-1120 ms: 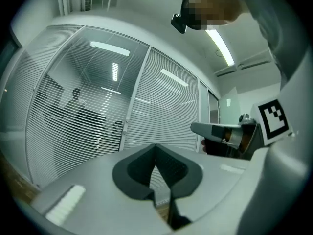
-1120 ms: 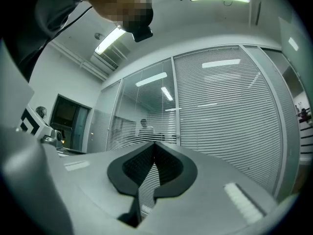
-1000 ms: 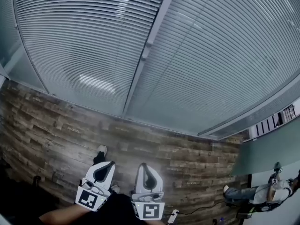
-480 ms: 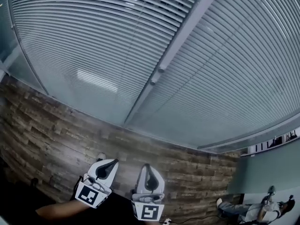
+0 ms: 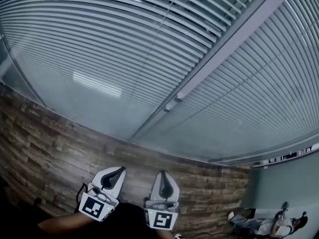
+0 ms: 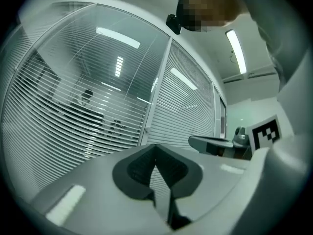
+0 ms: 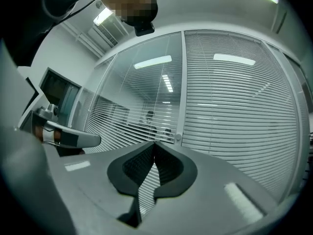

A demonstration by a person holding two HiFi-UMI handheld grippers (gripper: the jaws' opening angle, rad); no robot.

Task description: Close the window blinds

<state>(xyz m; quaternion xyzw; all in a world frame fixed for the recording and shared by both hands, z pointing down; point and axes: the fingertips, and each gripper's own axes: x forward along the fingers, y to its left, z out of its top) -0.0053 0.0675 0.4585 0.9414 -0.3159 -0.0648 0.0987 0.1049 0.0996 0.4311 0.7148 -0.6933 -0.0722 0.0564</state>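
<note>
At lower left of the head view we hold the left gripper (image 5: 118, 171) above the wooden floor (image 5: 45, 133), jaws pressed together, pinching nothing. Just right of it, the right gripper (image 5: 163, 174) is likewise closed and empty. The window blinds (image 5: 114, 44) fill the upper frame, well apart from both.

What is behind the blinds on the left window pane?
Through the open slats of the left blinds, a room with dark figure-like shapes shows. The slats cover the rest; details cannot be told.
</note>
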